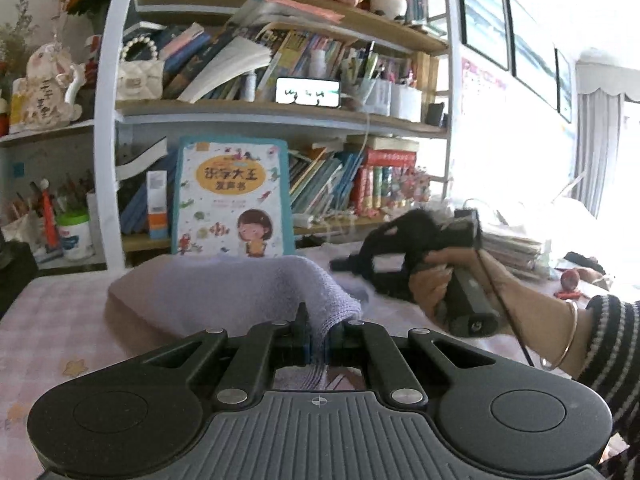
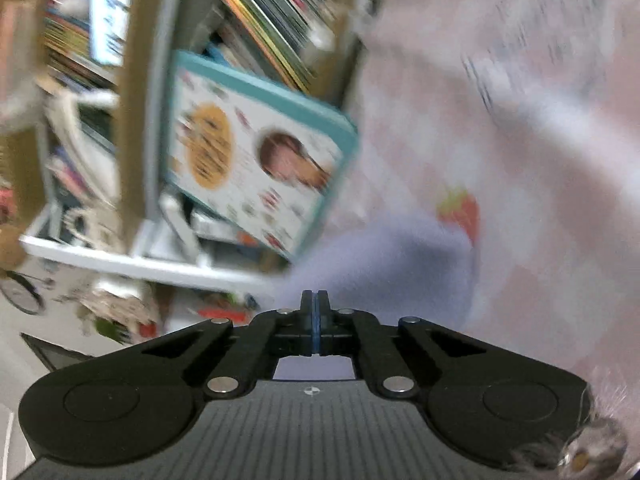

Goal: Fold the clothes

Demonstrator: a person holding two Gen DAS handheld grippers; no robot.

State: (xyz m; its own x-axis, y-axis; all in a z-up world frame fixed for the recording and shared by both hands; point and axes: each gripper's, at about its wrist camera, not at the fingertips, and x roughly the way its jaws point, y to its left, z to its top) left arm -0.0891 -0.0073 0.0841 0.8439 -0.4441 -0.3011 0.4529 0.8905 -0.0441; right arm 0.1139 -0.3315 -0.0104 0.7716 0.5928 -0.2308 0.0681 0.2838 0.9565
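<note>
Left gripper pinching the lilac cloth lifted over the near pink-checked table; right gripper pressed together, apparently empty, so likely a lopsided, sagging fold from one-corner support.

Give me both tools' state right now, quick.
Left tool: shut on the lavender terry-cloth towel.
Right tool: shut, nothing visible between its fingers.
</note>
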